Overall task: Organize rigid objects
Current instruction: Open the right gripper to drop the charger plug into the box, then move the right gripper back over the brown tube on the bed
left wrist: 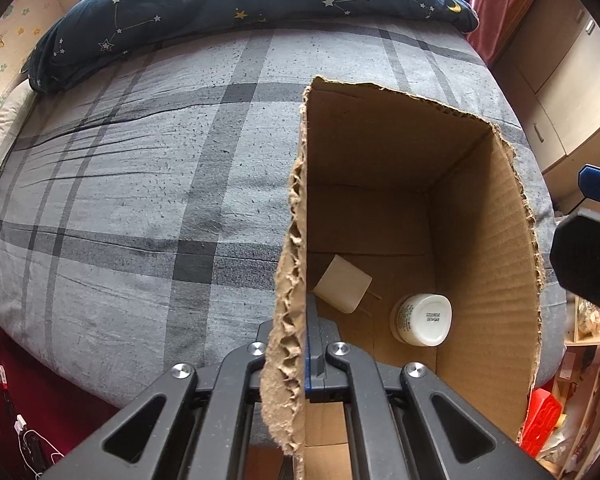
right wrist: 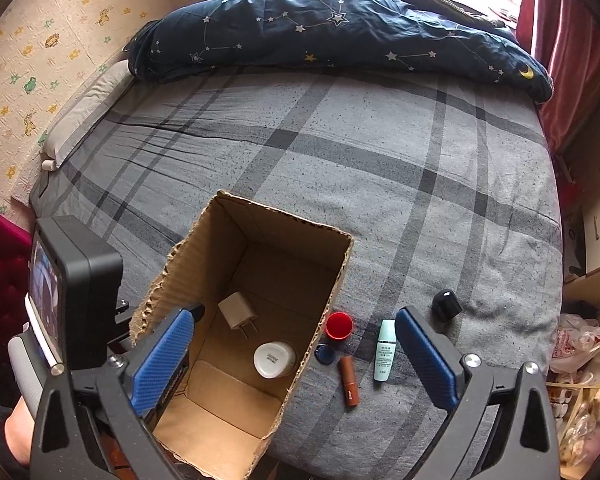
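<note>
**Box held by one gripper, other gripper wide open**

A brown cardboard box [right wrist: 260, 320] sits on a bed w/ a gray checked sheet [right wrist: 380, 160]. The box top is open and its edges are torn.

The left gripper [left wrist: 308, 344] is squeezed shut on the box's torn left wall [left wrist: 290, 280]. One finger is outside the wall, one is inside.

The right gripper [right wrist: 294, 360] is open as wide as it goes. Its blue pads [right wrist: 162, 360] stand far apart, and nothing is pinched between them. It hangs above the near end of the box.

Inside the box, on the bottom, are 2 things: a white plug [right wrist: 236, 312] w/ two metal pins, lying toward the far-left, and a white jar [right wrist: 274, 359] tipped on its side, near the right wall.

On the sheet, just right of the box, lie more things. A red cap [right wrist: 339, 325] is next to the box wall. A small dark blue lid [right wrist: 324, 354] is nearer. A brown lipstick tube [right wrist: 349, 381] lies flat beside it. A pale green bottle [right wrist: 385, 350] lies to the right of that. A black cap [right wrist: 446, 305] sits farthest right.

A dark blue star blanket [right wrist: 340, 28] is bunched at the far end of the bed.
</note>
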`<state>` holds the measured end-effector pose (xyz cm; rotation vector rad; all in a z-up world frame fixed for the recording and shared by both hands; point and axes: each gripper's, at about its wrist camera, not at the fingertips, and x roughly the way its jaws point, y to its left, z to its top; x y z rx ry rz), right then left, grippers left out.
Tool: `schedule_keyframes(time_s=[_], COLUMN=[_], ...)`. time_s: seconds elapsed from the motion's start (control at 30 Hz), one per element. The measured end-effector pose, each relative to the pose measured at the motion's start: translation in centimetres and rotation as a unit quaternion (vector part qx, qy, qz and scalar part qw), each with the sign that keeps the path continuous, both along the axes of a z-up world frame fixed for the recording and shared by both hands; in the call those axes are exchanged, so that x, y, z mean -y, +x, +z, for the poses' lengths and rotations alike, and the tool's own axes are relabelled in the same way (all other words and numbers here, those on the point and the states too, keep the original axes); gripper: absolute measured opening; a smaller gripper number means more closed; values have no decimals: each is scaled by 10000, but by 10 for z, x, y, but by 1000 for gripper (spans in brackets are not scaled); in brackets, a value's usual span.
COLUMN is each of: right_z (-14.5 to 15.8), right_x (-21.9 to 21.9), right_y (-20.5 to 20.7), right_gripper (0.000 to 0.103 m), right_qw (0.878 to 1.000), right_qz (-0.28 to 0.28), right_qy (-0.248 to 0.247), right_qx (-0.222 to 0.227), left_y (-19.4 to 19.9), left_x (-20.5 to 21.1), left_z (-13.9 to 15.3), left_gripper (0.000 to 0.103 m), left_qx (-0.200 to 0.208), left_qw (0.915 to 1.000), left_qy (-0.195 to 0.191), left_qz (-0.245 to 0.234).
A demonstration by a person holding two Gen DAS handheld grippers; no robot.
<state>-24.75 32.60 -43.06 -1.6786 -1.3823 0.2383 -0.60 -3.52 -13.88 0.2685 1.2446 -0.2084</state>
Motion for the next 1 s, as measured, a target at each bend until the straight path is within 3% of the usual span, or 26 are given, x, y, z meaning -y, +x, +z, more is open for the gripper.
schedule_keyframes(time_s=[0.53,1.0], right_z=[11,64], right_x=[-1,-4], right_y=[-13,-39], right_gripper=[103,103], right_qw=[9968,9914], right_qz=[642,1272], right_qy=[-337,34], right_qx=[329,312], left_y=[0,2], left_x=[-8,-25], left_z=[4,4], left_gripper=[1,1], left_qx=[46,79], left_qw=[9991,9964], left_qy=[43,93], left_qz=[425,844])
